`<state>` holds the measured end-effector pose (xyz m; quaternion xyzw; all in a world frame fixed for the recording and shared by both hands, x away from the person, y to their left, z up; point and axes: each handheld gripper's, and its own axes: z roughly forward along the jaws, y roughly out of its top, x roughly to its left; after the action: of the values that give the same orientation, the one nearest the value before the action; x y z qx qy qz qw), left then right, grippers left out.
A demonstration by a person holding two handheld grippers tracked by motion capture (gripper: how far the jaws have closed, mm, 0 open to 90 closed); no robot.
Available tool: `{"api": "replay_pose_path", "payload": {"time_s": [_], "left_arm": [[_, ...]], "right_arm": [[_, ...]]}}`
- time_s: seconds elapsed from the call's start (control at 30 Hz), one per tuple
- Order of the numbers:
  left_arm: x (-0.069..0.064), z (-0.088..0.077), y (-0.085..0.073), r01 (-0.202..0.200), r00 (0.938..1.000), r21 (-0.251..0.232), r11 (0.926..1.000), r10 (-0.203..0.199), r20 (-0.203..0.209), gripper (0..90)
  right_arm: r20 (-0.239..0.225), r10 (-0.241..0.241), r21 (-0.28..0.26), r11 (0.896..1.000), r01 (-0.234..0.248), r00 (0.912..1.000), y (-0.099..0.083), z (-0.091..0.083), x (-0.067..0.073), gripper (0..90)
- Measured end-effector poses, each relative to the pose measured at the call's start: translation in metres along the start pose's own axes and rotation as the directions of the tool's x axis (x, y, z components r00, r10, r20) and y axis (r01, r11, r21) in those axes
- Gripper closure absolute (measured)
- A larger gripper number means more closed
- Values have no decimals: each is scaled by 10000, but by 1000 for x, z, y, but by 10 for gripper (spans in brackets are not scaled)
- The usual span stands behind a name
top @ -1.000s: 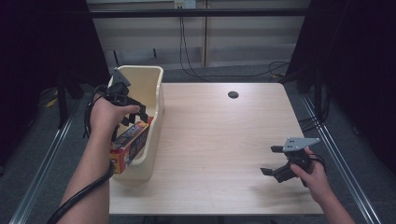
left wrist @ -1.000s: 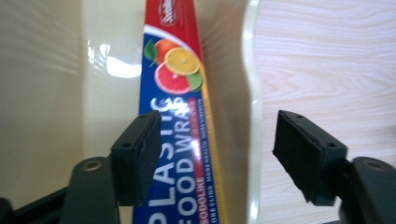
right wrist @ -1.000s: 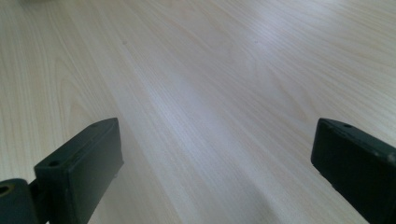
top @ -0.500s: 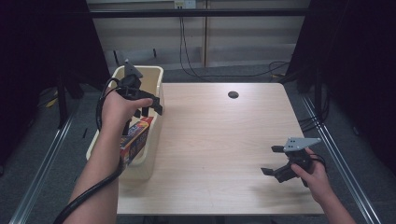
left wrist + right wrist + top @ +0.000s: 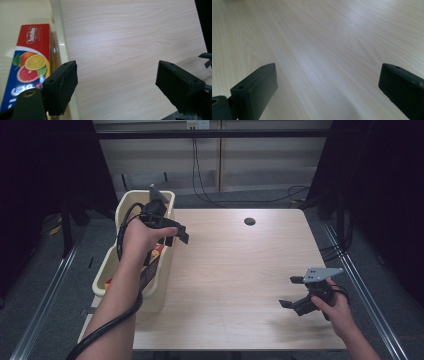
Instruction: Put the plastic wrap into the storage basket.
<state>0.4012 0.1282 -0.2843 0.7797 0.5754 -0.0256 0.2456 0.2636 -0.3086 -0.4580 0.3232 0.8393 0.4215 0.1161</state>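
High view: from above the near side, facing forward and down on the whole tabletop (image 5: 240, 270). Left gripper view: close, between own jaws, bin (image 5: 58, 30) edge at left of frame. Right gripper view: low, very near the same tabletop wood.

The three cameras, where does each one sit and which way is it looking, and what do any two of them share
High view: above the person's side, looking forward and down on the table; both forearms, left gripper, right gripper.
Left gripper view: rides the left gripper, facing the table past the bin; open jaws, nothing between them.
Right gripper view: rides the right gripper, low across bare wood.
Shared: high and left gripper views show the boxed roll in the bin.
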Motion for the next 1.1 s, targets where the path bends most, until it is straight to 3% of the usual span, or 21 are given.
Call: {"api": "replay_pose_path", "payload": {"time_s": [0.3, 0.63, 1.1], "left_arm": [[-16, 17, 0, -522, 9981, 69, 9986, 519, 340, 168], [-32, 38, -3, -812, 9948, 187, 9965, 798, 638, 164], [-43, 66, -12, -1358, 9869, 217, 9905, 1333, 907, 164]], "right_arm": [[18, -22, 12, 10000, 22, 10000, 0, 1, 0, 19], [10, -59, -9, 10000, 59, 10000, 0, 1, 0, 19], [28, -93, 60, 9999, 93, 10000, 0, 3, 0, 19]]}}
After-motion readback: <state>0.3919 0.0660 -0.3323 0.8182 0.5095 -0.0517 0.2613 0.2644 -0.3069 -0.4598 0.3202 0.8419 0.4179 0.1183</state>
